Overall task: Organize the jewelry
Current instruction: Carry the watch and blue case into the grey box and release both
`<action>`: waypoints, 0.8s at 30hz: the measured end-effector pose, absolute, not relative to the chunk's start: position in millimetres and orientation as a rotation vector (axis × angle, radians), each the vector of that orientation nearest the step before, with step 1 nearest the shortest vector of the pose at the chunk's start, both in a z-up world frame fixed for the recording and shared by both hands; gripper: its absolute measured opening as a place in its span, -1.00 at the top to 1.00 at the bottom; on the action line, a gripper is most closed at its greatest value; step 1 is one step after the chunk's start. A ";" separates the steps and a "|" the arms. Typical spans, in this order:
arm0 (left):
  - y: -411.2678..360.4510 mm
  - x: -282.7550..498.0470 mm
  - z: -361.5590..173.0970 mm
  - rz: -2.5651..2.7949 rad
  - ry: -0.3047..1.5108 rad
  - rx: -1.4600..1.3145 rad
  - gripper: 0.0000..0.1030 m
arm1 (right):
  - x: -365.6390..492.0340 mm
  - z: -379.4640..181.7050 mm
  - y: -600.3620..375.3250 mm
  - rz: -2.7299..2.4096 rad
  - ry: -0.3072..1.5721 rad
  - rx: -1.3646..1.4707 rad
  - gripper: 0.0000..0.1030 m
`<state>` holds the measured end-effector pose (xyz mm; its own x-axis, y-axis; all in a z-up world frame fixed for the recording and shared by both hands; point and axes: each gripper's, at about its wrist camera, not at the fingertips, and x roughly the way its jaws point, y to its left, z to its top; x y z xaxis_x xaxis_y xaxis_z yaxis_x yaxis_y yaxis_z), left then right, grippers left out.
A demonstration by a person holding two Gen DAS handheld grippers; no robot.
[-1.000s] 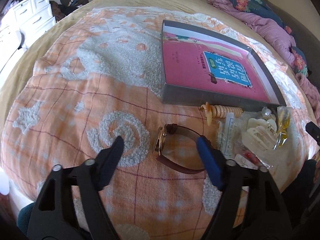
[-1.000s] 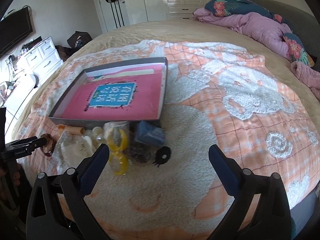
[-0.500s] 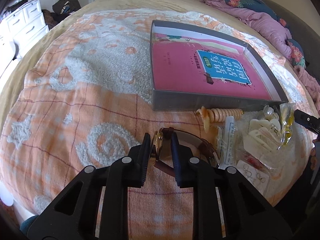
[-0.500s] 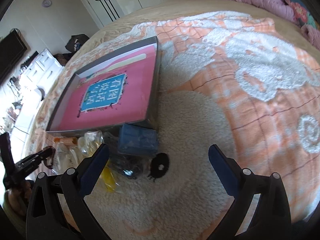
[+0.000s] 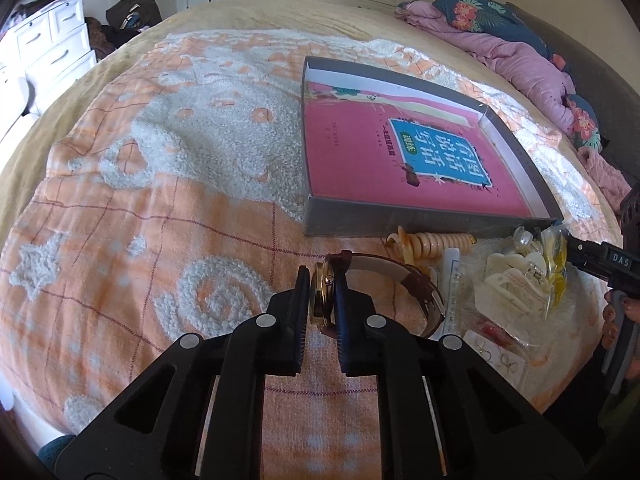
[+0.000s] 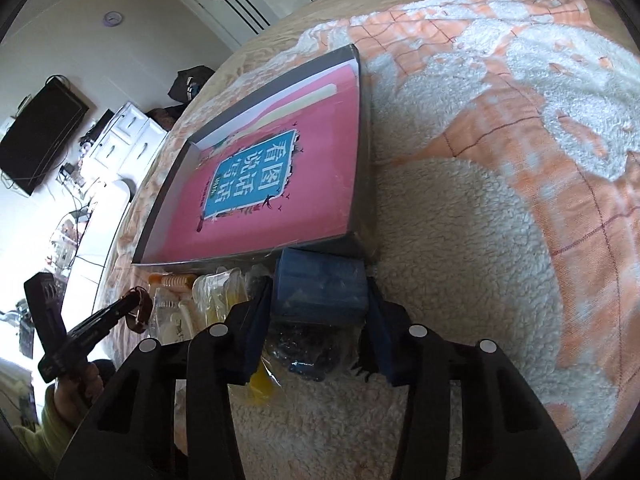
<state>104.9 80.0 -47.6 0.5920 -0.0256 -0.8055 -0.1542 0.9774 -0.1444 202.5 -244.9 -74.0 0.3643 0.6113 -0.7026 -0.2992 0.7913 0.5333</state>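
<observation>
My left gripper [image 5: 322, 280] is shut on the gold case of a brown-strap wristwatch [image 5: 404, 280], held just above the blanket. My right gripper [image 6: 320, 300] is closed on the sides of a small blue jewelry box [image 6: 320, 292] that sits against the near wall of a shallow grey tray [image 5: 400, 216]. The tray holds a pink book [image 5: 400, 148], also seen in the right wrist view [image 6: 280, 184]. Beside the watch lie an orange spiral hair tie [image 5: 432, 242], cream hair clips [image 5: 512, 280], a yellow item in plastic [image 5: 556, 256] and bagged earrings [image 5: 496, 356].
Everything lies on an orange and white blanket [image 5: 160, 200] over a bed. Pink bedding [image 5: 520, 56] is piled at the far right. White drawers [image 5: 52, 56] stand left of the bed. Black hair accessories in plastic [image 6: 308, 348] lie under the blue box.
My left gripper closed on the watch case and lifted it slightly. My right gripper moved forward and down, and closed around the blue box.
</observation>
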 end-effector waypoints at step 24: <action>96.7 133.8 16.5 0.109 0.753 -0.212 0.89 | 194.5 3.3 -245.3 0.584 0.770 0.203 0.16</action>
<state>133.8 96.7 16.5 0.7255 0.0224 -0.6879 -0.1739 0.9730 -0.1517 194.5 -245.3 3.3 0.5698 0.5656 -0.5961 -0.4213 0.8239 0.3790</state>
